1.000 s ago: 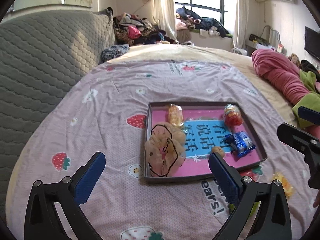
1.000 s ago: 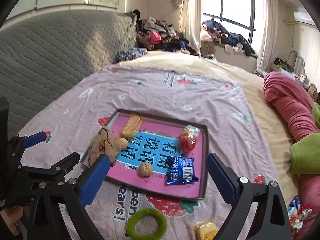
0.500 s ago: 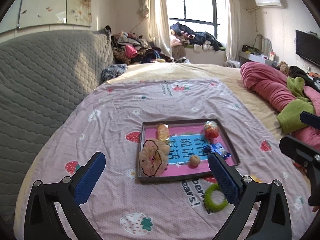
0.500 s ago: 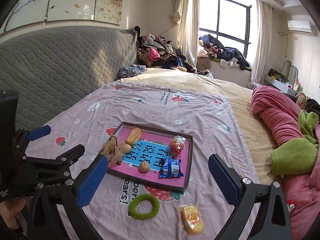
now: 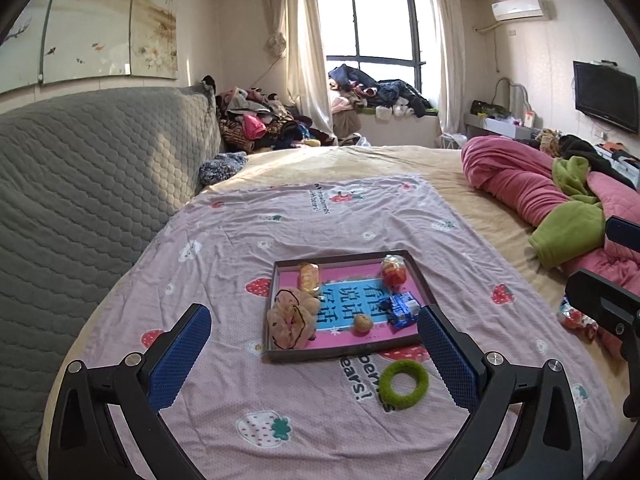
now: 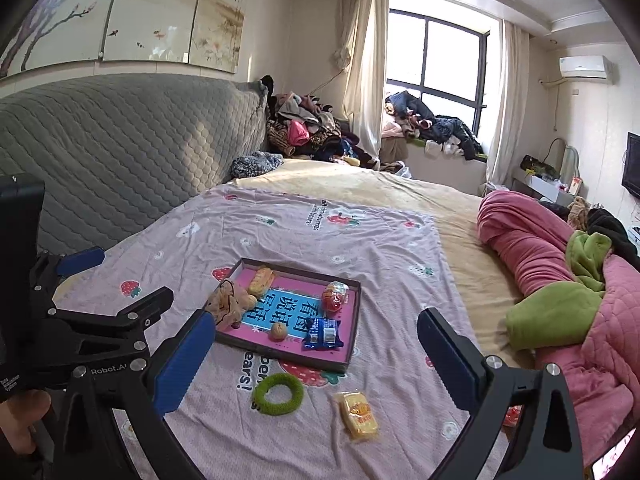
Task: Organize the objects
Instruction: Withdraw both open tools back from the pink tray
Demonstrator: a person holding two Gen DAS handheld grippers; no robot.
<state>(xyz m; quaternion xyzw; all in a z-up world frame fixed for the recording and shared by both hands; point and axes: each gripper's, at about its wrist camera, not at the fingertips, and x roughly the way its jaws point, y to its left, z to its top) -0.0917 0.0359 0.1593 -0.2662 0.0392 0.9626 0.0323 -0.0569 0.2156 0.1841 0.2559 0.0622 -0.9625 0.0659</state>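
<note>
Left wrist: bedrm, pink strawberry sheet (image 5: pixel 320 216) on bed, window (image 5: pixel 372 28) behind.

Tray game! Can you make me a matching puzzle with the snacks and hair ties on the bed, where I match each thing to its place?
Things:
1. green ring
2. yellow snack
3. walnut
4. beige scrunchie

Places:
A. inside the tray, on the blue picture
B. draped over the tray's left edge
C. on the sheet, just in front of the tray
D. on the sheet, right of the green ring

Pairs: 1-C, 2-D, 3-A, 4-B
</note>
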